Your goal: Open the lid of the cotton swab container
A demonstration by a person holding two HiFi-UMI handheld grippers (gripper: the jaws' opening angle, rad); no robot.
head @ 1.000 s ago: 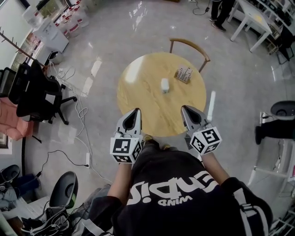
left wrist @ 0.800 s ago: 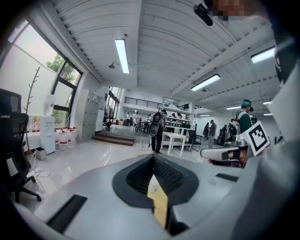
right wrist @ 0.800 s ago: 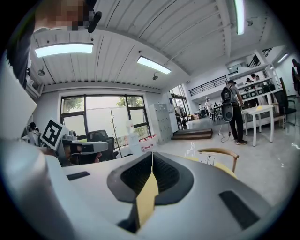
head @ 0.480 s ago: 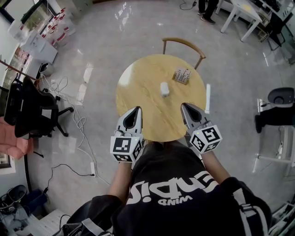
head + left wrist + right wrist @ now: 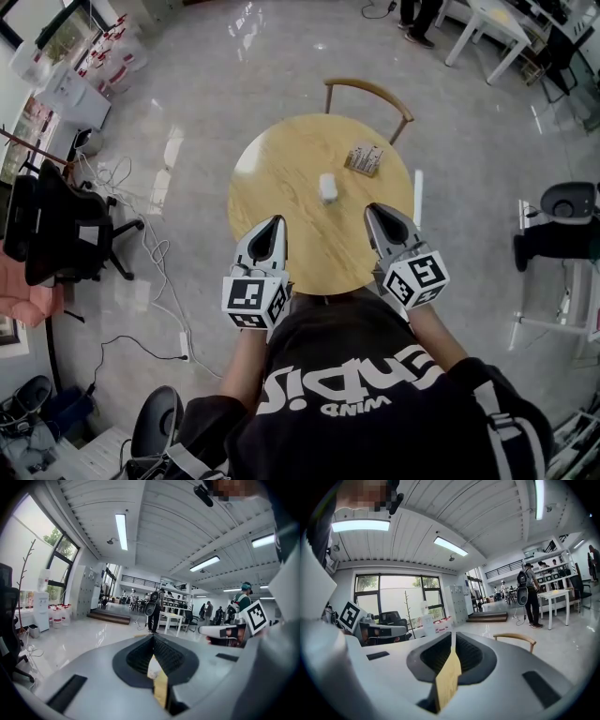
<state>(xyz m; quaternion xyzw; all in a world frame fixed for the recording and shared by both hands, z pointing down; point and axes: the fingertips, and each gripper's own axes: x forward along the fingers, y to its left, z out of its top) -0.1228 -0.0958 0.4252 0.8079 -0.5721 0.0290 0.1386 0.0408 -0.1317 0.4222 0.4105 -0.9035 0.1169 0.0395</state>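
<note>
A small white cotton swab container (image 5: 327,187) sits near the middle of a round wooden table (image 5: 272,178), its longer side running roughly away from the person. Whether it stands or lies cannot be told from this height. The left gripper (image 5: 275,225) and right gripper (image 5: 373,211) are held side by side at the table's near edge, well apart from the container, both with jaws clenched on nothing.
</note>
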